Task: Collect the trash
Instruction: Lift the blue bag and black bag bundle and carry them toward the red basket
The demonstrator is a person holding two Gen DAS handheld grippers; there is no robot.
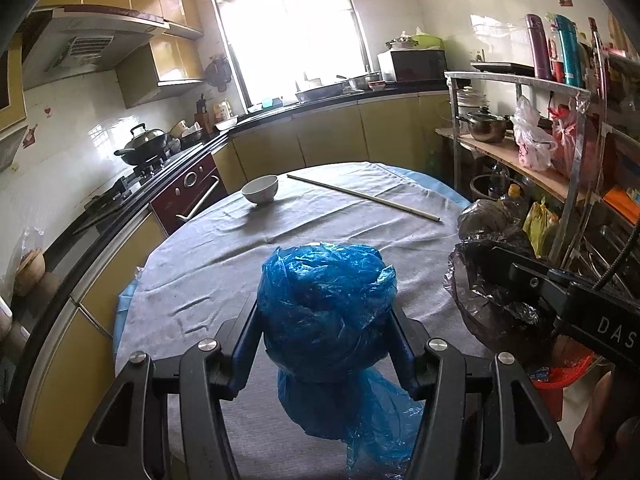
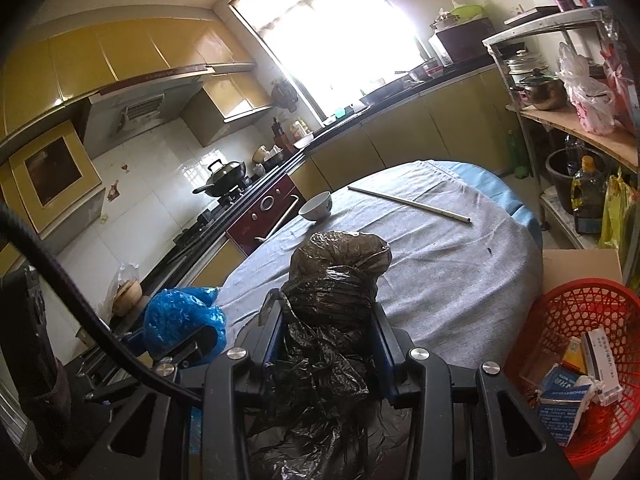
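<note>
Left gripper: clamped on blue plastic bag wad, above table near edge | Right gripper: clamped on black plastic bag wad, above same edge | Red basket: beside table, holds cartons | Bowl, chopstick: table's far side

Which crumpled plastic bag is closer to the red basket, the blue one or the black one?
The black plastic bag, clamped in the right gripper, is nearer the red basket. The blue plastic bag is farther away.

round table under grey cloth, blue cover showing at far edge, white bowl upright far side, long thin stick lying flat near it
</note>
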